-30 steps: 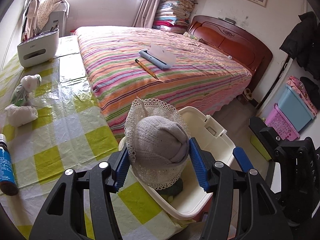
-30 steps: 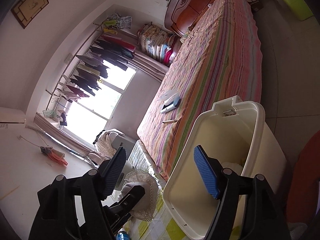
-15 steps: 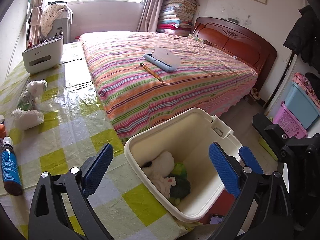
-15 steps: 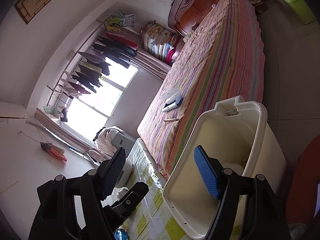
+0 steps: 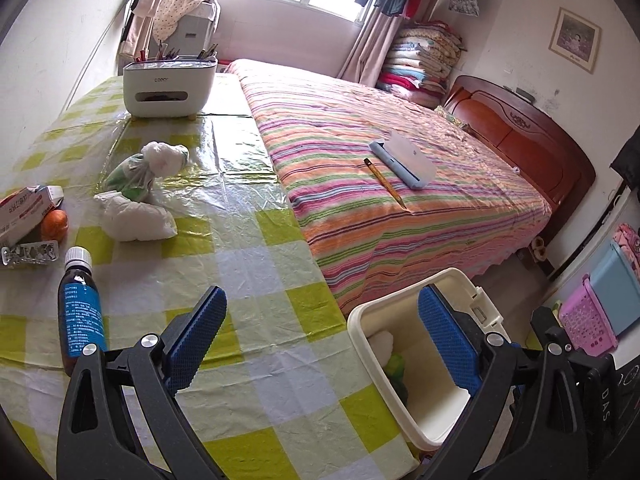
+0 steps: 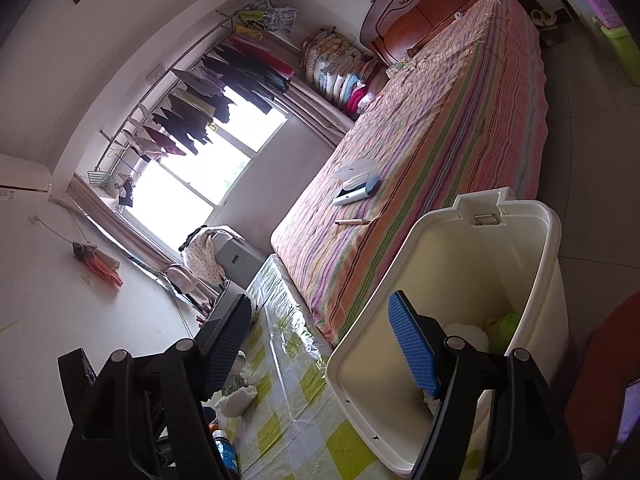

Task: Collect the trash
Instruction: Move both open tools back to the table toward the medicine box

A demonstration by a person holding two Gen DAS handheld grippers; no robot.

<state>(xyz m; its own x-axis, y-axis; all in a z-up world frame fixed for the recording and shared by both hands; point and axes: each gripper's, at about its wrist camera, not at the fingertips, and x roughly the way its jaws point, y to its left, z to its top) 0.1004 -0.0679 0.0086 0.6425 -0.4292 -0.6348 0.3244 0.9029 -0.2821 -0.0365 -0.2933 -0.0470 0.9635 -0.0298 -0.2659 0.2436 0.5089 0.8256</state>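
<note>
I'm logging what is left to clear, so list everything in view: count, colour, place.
cream plastic bin: one, off the table's edge, white and green trash inside
crumpled white and green bags: about three, on the table
brown medicine bottle with blue label: one, table's near left
white medicine box: one, far left
orange fruit: one, beside the box
foil blister pack: one, before the box
white desk organiser: one, table's far end
yellow pencil: one, on the striped bed
pale blue case: one, beside the pencil
left gripper: jaws open, empty
right gripper: jaws apart, nothing between
</note>
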